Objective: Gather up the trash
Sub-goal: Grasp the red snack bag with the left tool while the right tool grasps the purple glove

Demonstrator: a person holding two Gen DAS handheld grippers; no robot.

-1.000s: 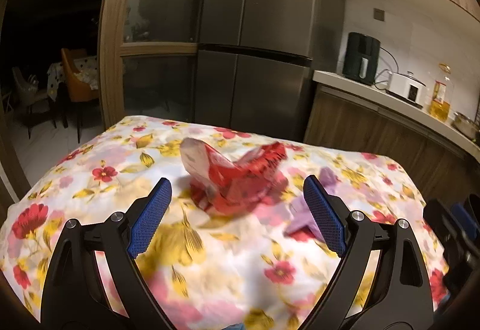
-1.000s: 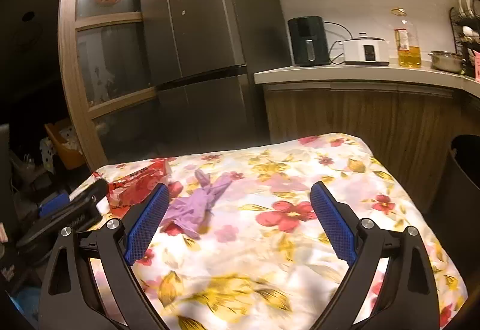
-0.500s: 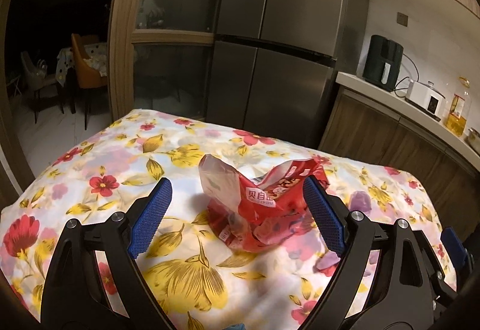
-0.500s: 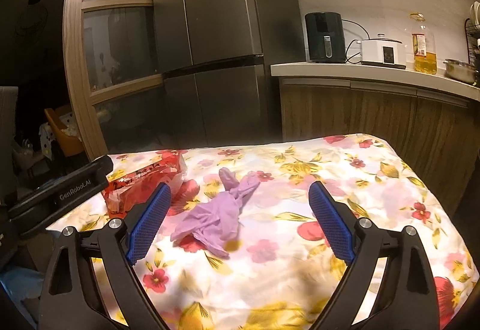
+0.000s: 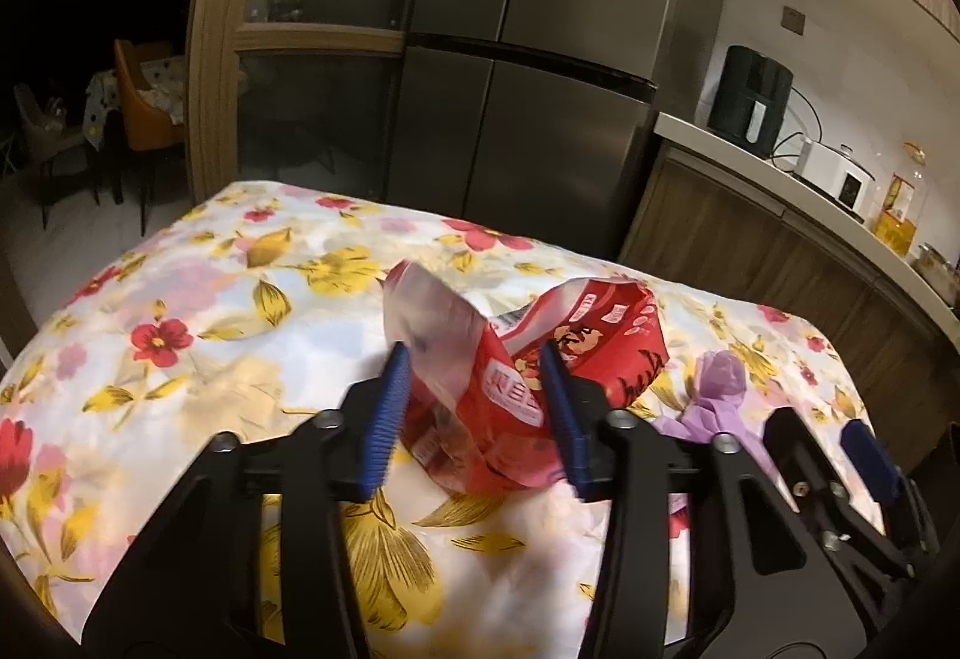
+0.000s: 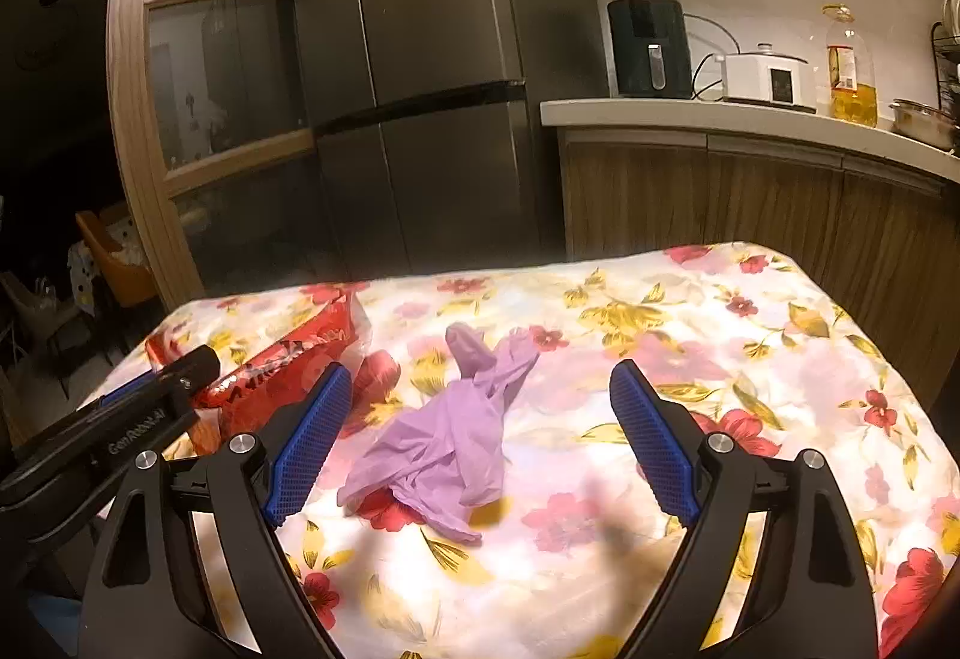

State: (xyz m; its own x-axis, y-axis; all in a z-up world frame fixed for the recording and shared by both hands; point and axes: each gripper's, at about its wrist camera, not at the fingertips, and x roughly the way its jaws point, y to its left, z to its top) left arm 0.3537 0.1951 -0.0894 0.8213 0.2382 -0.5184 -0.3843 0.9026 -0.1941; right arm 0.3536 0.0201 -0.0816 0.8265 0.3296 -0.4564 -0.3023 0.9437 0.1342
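The left hand-held gripper (image 5: 477, 407) is closing its blue pads around a crumpled red snack wrapper (image 5: 540, 359) on the floral-clothed worktop (image 5: 180, 359); a second ago the jaws stood wide with the wrapper lying farther off, and now the pads bracket its near folds, seemingly just at the foil, though a firm pinch cannot yet be read. That shift suggests the first piece of trash is about to be taken. To its right, the right hand-held gripper (image 6: 477, 437) has advanced as well, its jaws unclenched and narrowing only slightly, with a limp purple glove (image 6: 450, 437) now lying between the fingers rather than ahead of them; the pads stand well apart from it on both sides, holding nothing. From the left camera the glove (image 5: 714, 395) shows just right of the wrapper, the two pieces near each other but not clearly touching. The wrapper sits toward the left part of the cloth, the glove about mid-width, both well back from the far edge, where the worktop drops away before a dark refrigerator (image 6: 420, 89). Open cloth spreads to the right of the glove, giving that tool free room. The tighter spot is between the two tools, which sit side by side with little gap, so lifting either straight up looks the safer way out. No bin is in view
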